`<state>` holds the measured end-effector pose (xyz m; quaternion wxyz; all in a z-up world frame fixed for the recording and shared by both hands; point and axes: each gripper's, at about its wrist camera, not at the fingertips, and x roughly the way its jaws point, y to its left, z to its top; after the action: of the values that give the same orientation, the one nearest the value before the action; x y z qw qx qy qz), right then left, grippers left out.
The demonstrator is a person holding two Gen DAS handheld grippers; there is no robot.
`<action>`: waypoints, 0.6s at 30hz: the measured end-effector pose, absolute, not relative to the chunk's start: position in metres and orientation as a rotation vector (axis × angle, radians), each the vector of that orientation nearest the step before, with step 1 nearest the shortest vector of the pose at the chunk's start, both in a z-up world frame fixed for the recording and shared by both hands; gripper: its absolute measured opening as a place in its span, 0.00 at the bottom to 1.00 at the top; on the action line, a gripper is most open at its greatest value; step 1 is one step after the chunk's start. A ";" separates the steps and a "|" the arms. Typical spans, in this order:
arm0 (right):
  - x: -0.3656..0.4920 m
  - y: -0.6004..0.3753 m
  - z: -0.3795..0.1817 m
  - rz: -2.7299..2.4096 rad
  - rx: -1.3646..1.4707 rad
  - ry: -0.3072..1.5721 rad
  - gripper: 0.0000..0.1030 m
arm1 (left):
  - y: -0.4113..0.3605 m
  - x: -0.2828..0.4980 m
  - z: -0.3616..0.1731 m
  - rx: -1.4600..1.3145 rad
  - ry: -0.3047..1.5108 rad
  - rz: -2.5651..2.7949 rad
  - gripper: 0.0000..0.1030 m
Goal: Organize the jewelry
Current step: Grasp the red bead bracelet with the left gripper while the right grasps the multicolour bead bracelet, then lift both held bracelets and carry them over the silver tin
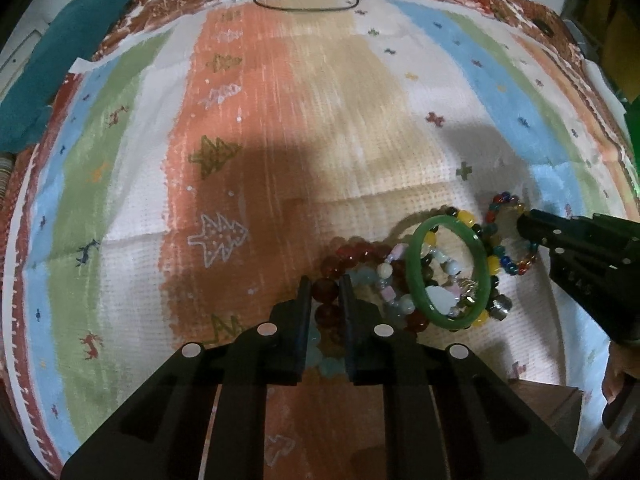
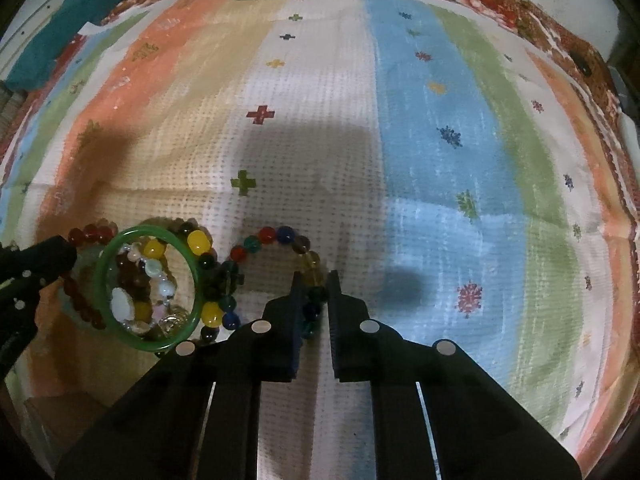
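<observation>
The jewelry sits heaped at lower centre-right of the left view, on the striped cloth [image 1: 280, 120]. The left gripper [image 1: 325, 292] has its jaws nearly closed around the dark red bead bracelet [image 1: 352, 254], while the right gripper [image 2: 313, 286] pinches the multicoloured bead bracelet [image 2: 276, 236], probably to draw each free of the green bangle [image 1: 448, 272].

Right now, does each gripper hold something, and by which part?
The left gripper is closed on the dark red bead bracelet, at its near-left beads. The right gripper is closed on the multicolored bead bracelet, at its near-right beads.
</observation>
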<state>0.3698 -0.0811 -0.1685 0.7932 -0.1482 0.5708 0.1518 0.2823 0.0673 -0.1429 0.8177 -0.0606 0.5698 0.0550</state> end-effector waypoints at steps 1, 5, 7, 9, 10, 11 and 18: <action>0.370 -0.081 -0.167 0.333 -0.317 1.224 0.10 | 0.067 0.281 -0.139 -0.130 1.206 0.117 0.13; 0.361 -0.082 -0.155 0.345 -0.316 1.200 0.10 | 0.067 0.276 -0.124 -0.138 1.176 0.121 0.13; 0.353 -0.087 -0.147 0.355 -0.310 1.187 0.10 | 0.066 0.274 -0.120 -0.137 1.168 0.123 0.13; 0.348 -0.088 -0.140 0.364 -0.303 1.175 0.10 | 0.064 0.272 -0.113 -0.137 1.156 0.121 0.13; 0.346 -0.088 -0.136 0.369 -0.300 1.165 0.10 | 0.063 0.270 -0.111 -0.136 1.151 0.120 0.13; 0.345 -0.089 -0.133 0.375 -0.297 1.158 0.10 | 0.062 0.270 -0.109 -0.133 1.146 0.120 0.13; 0.339 -0.092 -0.111 0.401 -0.212 1.101 0.10 | 0.056 0.263 -0.089 -0.128 1.103 0.117 0.13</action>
<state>0.3387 -0.0921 -0.1108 0.8280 -0.1001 0.5184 0.1887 0.2633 0.0563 -0.0892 0.8482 -0.0609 0.5232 0.0555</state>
